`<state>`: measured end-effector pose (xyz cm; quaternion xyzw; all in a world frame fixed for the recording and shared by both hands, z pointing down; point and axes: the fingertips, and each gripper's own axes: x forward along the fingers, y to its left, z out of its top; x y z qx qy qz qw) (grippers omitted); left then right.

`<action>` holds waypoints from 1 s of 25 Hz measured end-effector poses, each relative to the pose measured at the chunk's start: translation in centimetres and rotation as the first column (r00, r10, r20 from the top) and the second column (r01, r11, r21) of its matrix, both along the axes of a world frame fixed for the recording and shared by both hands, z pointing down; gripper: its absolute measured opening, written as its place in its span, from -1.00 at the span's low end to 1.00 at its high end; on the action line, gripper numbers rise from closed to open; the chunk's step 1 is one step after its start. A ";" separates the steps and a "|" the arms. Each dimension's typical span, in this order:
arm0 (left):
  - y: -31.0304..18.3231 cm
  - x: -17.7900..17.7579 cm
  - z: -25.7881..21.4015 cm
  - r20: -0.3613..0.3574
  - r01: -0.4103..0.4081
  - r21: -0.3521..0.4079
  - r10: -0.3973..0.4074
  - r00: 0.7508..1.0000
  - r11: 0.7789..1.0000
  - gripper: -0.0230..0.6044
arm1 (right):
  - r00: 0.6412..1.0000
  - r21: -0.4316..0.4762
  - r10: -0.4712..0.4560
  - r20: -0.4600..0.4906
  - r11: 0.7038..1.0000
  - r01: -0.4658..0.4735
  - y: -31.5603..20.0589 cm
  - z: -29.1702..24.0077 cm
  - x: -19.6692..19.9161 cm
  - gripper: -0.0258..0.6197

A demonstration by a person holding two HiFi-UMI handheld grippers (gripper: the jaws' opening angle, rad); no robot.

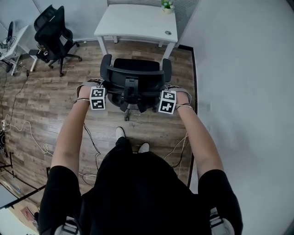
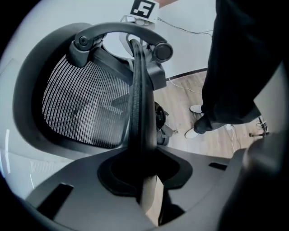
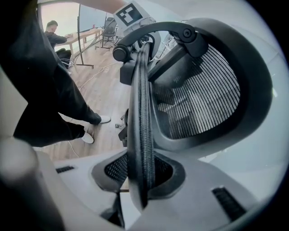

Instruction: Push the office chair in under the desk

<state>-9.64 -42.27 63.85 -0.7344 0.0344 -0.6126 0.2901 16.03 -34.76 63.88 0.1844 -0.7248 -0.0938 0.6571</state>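
A black mesh office chair (image 1: 133,78) stands on the wooden floor just in front of the white desk (image 1: 138,20), its back turned to me. My left gripper (image 1: 102,88) is shut on the left rim of the backrest and my right gripper (image 1: 166,91) on the right rim. In the left gripper view the backrest's edge (image 2: 137,90) runs straight down between the jaws of the left gripper (image 2: 144,167). The right gripper view shows the same on the other side: the padded rim (image 3: 140,113) sits clamped in the right gripper (image 3: 140,173). The seat is mostly hidden behind the backrest.
A second black chair (image 1: 53,30) stands at the upper left beside another table (image 1: 11,46). Cables (image 1: 27,133) trail over the floor at left. A white wall (image 1: 239,69) runs close along the right. A small plant (image 1: 166,5) sits on the desk. A seated person (image 3: 54,34) is far behind.
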 end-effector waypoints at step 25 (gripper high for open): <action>-12.3 -0.4 -0.2 -0.039 -0.082 0.024 0.083 0.996 0.996 -0.65 | 0.998 0.009 0.065 -0.022 0.998 -0.065 -11.2 -0.1 -0.8 -0.62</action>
